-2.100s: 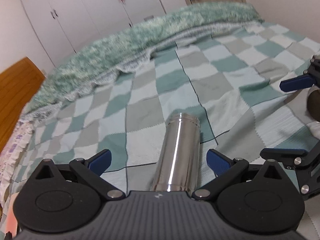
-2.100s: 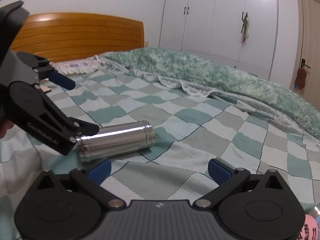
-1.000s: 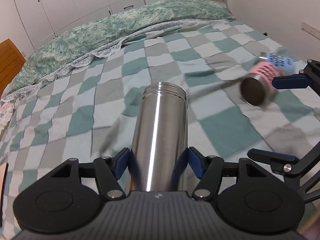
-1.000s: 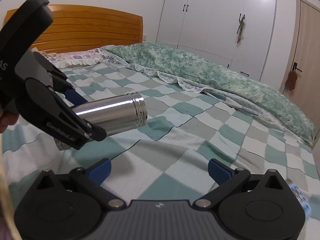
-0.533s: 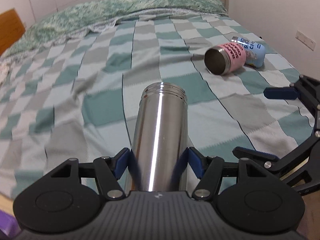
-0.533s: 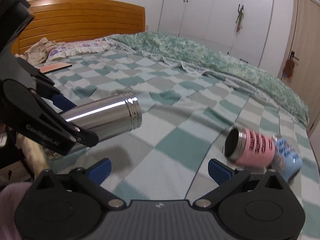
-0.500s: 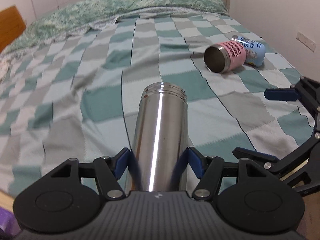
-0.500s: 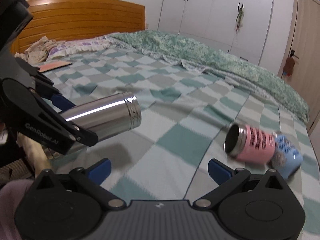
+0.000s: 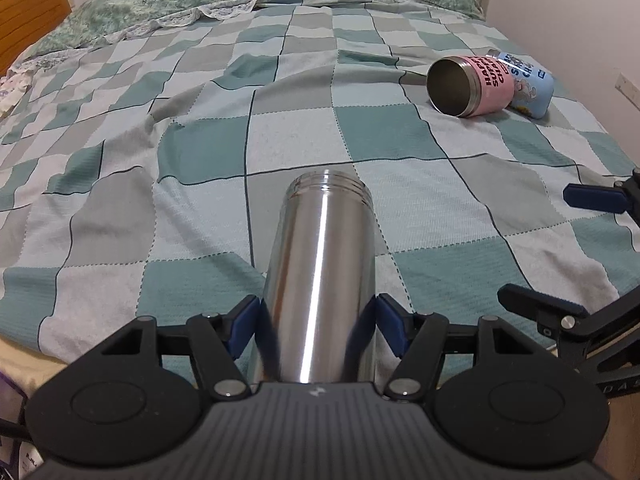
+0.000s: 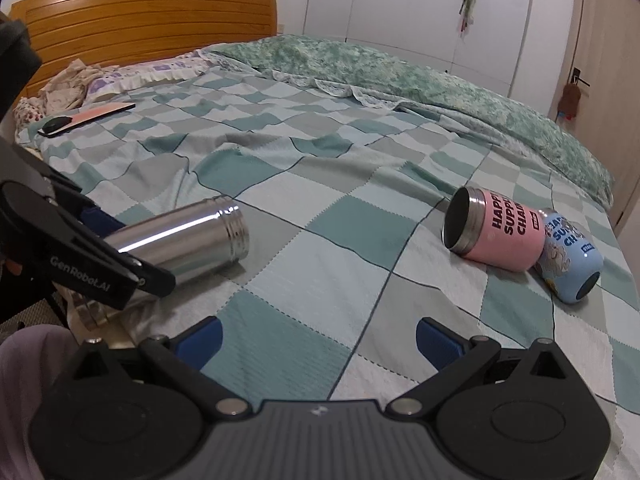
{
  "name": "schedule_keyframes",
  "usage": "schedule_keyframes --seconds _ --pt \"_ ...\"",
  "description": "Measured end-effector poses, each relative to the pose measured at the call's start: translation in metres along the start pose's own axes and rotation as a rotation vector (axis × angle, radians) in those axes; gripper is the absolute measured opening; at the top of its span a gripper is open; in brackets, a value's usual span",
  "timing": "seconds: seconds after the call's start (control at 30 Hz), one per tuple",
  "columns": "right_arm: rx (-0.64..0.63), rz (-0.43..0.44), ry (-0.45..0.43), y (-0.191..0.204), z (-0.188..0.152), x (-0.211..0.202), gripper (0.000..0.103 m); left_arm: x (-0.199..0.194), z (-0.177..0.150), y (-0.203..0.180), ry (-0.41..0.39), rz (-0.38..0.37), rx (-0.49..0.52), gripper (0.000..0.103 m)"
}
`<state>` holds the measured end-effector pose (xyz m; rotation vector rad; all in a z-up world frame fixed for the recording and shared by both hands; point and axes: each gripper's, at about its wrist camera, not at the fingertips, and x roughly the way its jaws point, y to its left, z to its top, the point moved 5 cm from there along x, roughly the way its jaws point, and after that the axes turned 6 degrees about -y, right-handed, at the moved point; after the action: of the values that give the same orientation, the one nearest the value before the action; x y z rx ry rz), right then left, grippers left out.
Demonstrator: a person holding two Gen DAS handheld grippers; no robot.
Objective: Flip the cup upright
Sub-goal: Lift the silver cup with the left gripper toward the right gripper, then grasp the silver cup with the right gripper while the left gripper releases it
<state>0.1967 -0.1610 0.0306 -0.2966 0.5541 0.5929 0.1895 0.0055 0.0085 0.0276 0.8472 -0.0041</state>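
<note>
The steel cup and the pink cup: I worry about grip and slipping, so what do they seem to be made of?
Steel cup: polished bare metal, likely stainless; mirror streak, threaded rim. Pink cup: metal inside and at the rim, with a matte pink printed coat or sleeve; which one is unclear.

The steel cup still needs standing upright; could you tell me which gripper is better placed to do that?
Left. The left gripper is shut on the steel cup, held roughly level above the bedspread; the right gripper is open and empty.
</note>
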Motion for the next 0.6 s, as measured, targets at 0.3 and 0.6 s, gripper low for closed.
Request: schedule_keyframes --seconds 0.3,0.6 --pt "0.017 -0.008 -0.009 0.001 0.007 -0.010 0.103 -0.037 0.015 0.012 -0.193 -0.020 -0.001 0.103" --pt "0.082 0.009 -0.044 0.015 0.026 -0.022 0.103 -0.078 0.005 0.065 -0.380 -0.014 -0.098 0.103"
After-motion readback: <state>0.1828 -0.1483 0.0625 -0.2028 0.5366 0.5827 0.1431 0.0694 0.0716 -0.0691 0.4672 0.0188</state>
